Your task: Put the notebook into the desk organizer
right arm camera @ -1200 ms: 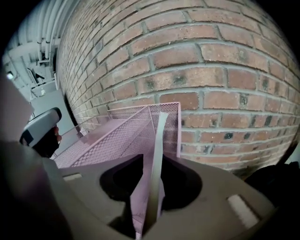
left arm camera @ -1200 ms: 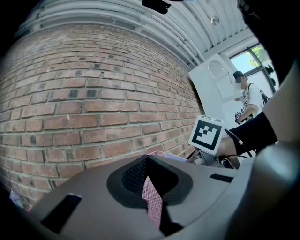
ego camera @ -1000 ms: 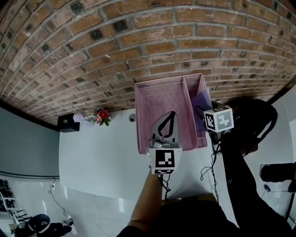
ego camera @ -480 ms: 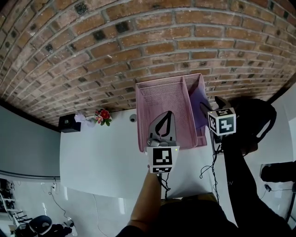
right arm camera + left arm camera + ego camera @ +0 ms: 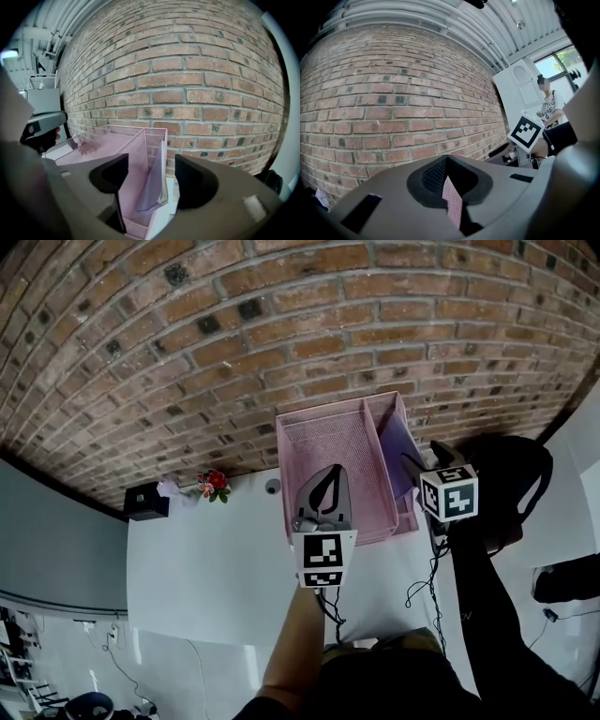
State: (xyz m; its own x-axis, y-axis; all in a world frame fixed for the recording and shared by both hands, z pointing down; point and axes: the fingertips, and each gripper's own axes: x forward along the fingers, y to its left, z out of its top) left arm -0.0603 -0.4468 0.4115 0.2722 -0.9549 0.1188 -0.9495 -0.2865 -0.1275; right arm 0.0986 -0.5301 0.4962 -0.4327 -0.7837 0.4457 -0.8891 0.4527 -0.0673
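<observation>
A pink mesh desk organizer [image 5: 328, 442] stands on the white table [image 5: 206, 559] against the brick wall. The pale purple notebook [image 5: 401, 448] stands upright in its narrow right slot [image 5: 154, 185], leaning on the outer wall. My right gripper [image 5: 420, 456] is just in front of that slot, open wide [image 5: 150, 161], and touches nothing. My left gripper [image 5: 333, 472] is over the wide tray part with its tips together, shut [image 5: 446, 159]. Pink mesh shows through the gap behind the tips. I cannot tell whether it touches the tray.
Near the wall at the left are a small bunch of flowers [image 5: 214, 482] and a black box [image 5: 145, 500]. A small round object [image 5: 273, 486] lies beside the organizer. Cables [image 5: 427, 577] hang off the table's right edge. A dark bag [image 5: 511, 484] is at the right.
The right gripper's jaws have spread and let go of the notebook, which now sits lower in the slot. That gripper has drawn back a little. The left gripper has hardly moved.
</observation>
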